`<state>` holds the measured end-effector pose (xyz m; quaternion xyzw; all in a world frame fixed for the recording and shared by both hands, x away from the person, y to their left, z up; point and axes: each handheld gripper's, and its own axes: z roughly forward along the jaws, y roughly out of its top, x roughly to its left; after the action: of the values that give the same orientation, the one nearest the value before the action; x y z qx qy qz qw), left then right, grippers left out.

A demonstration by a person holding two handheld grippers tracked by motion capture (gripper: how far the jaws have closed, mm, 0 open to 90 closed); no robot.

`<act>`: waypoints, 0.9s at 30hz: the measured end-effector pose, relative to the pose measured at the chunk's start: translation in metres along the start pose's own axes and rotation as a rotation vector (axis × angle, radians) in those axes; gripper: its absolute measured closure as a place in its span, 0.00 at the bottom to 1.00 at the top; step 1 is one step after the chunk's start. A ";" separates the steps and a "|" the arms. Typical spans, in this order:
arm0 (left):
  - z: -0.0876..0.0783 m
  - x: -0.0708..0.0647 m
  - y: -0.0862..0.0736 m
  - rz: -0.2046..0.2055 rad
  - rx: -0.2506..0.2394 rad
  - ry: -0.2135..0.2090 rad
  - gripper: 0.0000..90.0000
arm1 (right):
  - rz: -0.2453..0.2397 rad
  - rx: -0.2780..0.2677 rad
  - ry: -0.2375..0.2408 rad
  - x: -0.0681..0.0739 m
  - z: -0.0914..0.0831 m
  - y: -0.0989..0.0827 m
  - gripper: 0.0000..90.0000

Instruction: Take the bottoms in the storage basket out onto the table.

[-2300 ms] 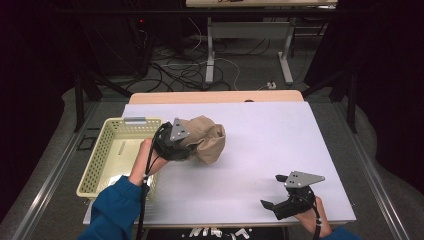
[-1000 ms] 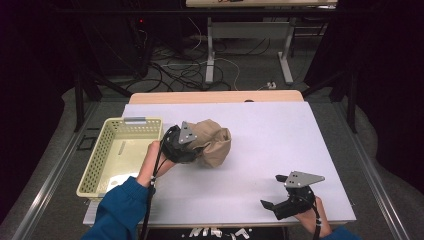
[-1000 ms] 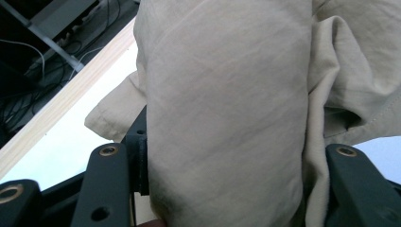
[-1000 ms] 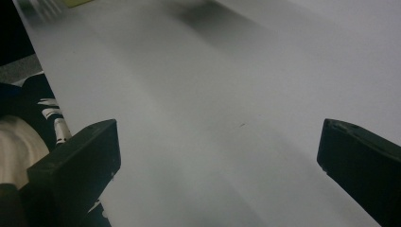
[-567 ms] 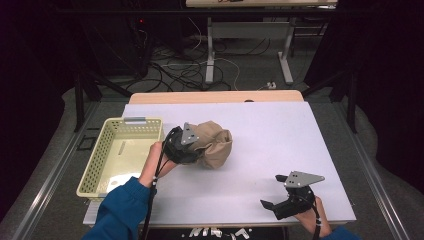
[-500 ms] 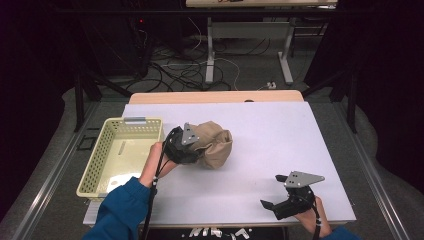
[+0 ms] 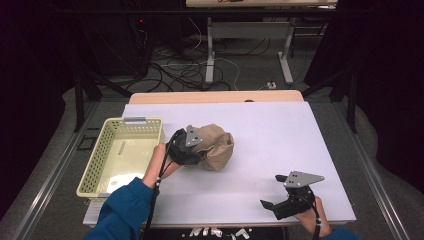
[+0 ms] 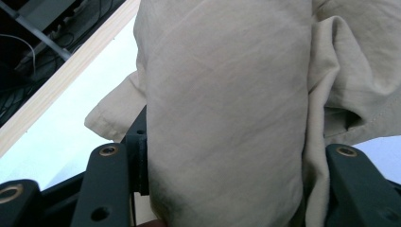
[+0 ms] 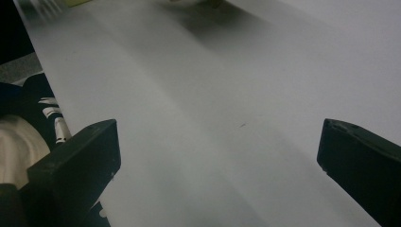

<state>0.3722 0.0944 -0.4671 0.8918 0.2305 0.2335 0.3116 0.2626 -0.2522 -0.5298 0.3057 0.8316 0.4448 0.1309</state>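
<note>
A crumpled tan cloth [image 7: 216, 146] lies bunched on the white table [image 7: 260, 130], right of the basket. My left gripper [image 7: 192, 150] is at the cloth's left side, shut on a thick fold of it. In the left gripper view the tan cloth [image 8: 227, 104] bulges between the two black jaws and hides their tips. My right gripper [image 7: 274, 205] rests low near the table's front right edge, open, nothing between its jaws. The right gripper view looks across bare white tabletop [image 9: 213, 118] between the widely spread jaws.
A pale yellow perforated basket [image 7: 100, 170] stands at the table's left edge, beside my left hand. A wooden strip [image 7: 215, 96] runs along the table's far edge. Cables and desk legs lie on the floor beyond.
My left gripper has shifted slightly right with the cloth, dragging the bundle a little farther from the basket. The right gripper has stayed still.
</note>
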 end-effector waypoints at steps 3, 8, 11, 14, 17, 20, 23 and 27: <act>0.003 -0.001 0.000 0.001 0.003 -0.003 0.48 | 0.001 -0.014 0.001 0.000 0.001 0.000 0.00; 0.008 -0.004 0.000 0.007 0.006 -0.002 0.48 | 0.001 -0.017 0.004 -0.001 0.000 -0.001 0.00; 0.009 -0.005 0.000 0.006 0.009 -0.001 0.48 | 0.005 -0.015 0.006 0.000 0.001 0.000 0.00; 0.012 -0.006 0.000 0.004 0.008 0.010 0.48 | 0.006 -0.016 0.004 0.000 0.000 0.000 0.00; 0.013 -0.006 0.000 0.004 0.016 0.002 0.48 | 0.004 -0.002 0.001 0.000 0.000 0.000 0.00; 0.016 -0.008 -0.001 0.000 0.013 0.011 0.48 | 0.003 -0.013 -0.003 0.000 0.001 0.000 0.00; 0.016 -0.009 -0.001 0.003 0.027 0.005 0.48 | 0.009 -0.012 -0.001 0.001 0.001 0.000 0.00; 0.019 -0.010 -0.001 0.003 0.027 0.010 0.48 | 0.004 -0.013 -0.001 0.001 0.001 0.000 0.00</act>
<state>0.3746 0.0806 -0.4840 0.8949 0.2340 0.2353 0.2983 0.2625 -0.2511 -0.5301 0.3070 0.8279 0.4504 0.1325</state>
